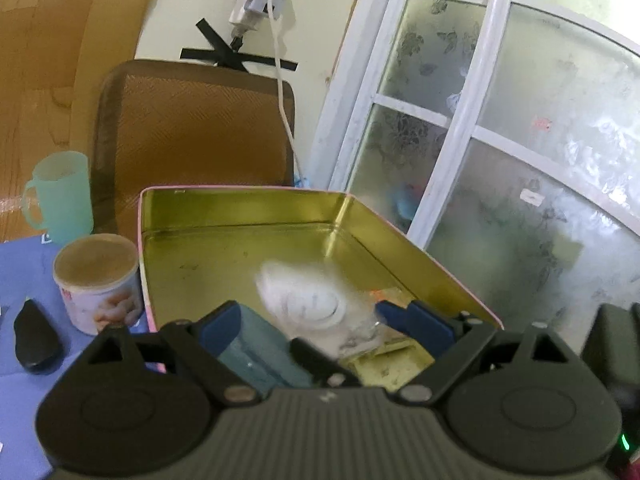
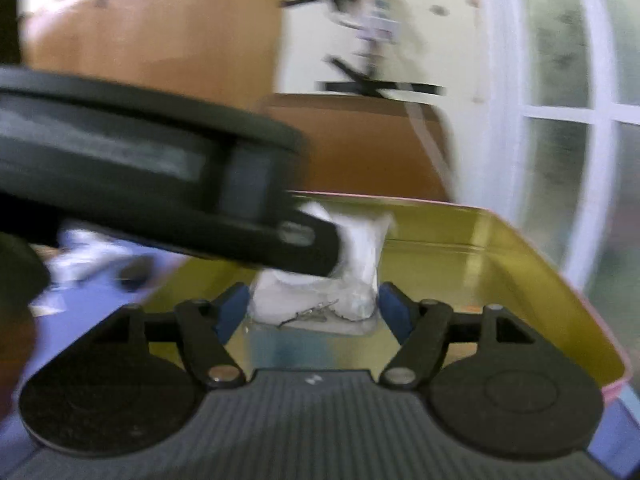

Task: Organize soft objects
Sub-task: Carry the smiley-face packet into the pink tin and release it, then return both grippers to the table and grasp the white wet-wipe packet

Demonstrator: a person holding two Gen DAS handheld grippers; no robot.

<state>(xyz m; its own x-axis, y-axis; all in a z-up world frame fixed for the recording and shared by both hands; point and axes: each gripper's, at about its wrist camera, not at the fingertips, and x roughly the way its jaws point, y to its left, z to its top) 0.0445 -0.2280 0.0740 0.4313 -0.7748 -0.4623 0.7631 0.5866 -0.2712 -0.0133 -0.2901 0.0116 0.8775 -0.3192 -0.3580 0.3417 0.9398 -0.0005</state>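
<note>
Left gripper [image 1: 308,320] closest in its own view: grey ribbed body, black linkages, blue pads spread wide apart. Between the fingers sits a white soft mask [image 1: 308,300] in a clear wrapper, blurred; pads do not press on it, gap visible on both sides, so nothing gripped. Beside it, under the left pad, a pale blue soft item [image 1: 256,348], shape unclear.

Both items lie inside a gold tin box [image 1: 240,216], pink outer rim, resting on a blue mat [image 1: 24,256]. The mask is toward the near right part of the box floor.

Right gripper [image 2: 316,308] in its view: blue pads also wide open, with the white wrapped mask [image 2: 360,248] standing up just ahead between them, edges of the wrapper close to the pads but not clamped as far as the blur allows. The left gripper's black body [image 2: 160,184] crosses the frame from the left, its tip over the mask. Heavy motion blur here.

Left of the box on the mat: a small round tub [image 1: 98,280] with a printed label, a pale green cup [image 1: 60,196] behind it, a black oval object [image 1: 36,340] nearer. Behind the box a brown chair back [image 1: 192,124], a white cable [image 1: 280,80] hanging down the wall, black tape cross [image 1: 236,56], frosted window [image 1: 520,140] to the right.
</note>
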